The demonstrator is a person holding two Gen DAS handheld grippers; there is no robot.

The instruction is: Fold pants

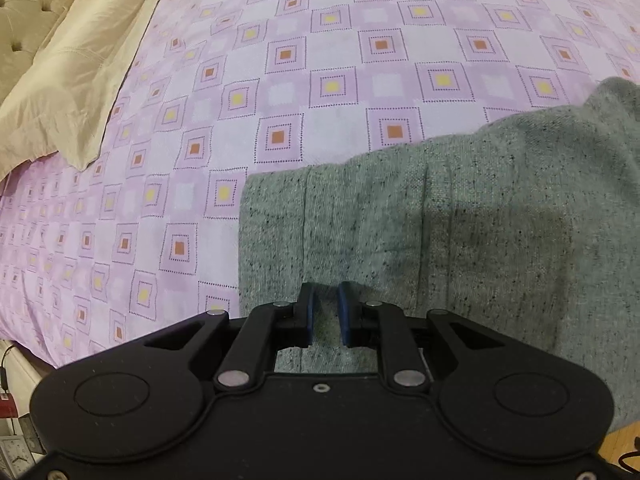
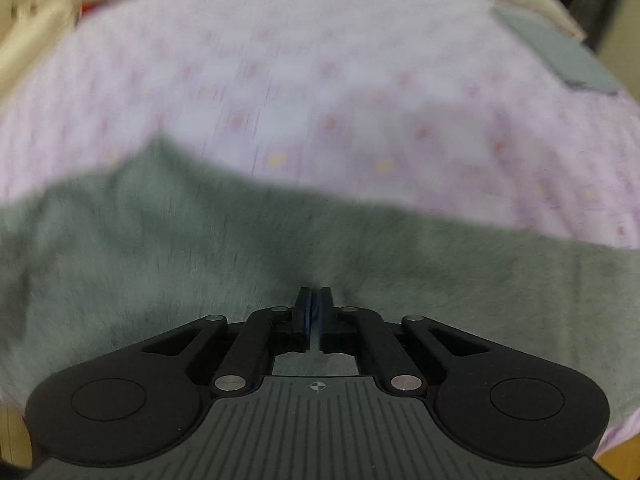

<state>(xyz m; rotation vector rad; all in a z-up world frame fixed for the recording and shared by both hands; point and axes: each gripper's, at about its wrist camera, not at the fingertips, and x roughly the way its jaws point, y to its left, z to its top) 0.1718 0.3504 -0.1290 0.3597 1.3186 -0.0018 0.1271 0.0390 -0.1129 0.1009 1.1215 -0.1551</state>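
Grey-green speckled pants [image 1: 460, 220] lie flat on a bed with a pink and lilac checked sheet [image 1: 320, 60]. My left gripper [image 1: 326, 306] hovers over the pants near their left end, jaws a little apart with nothing between the blue pads. In the blurred right wrist view the pants [image 2: 200, 248] fill the lower half. My right gripper [image 2: 315, 304] has its jaws nearly together over the cloth; whether cloth is pinched between them does not show.
A beige pillow [image 1: 68, 72] and tufted headboard [image 1: 24, 12] sit at the upper left. A flat grey folded item [image 2: 560, 56] lies at the far right of the bed. The bed edge and floor show at the lower left.
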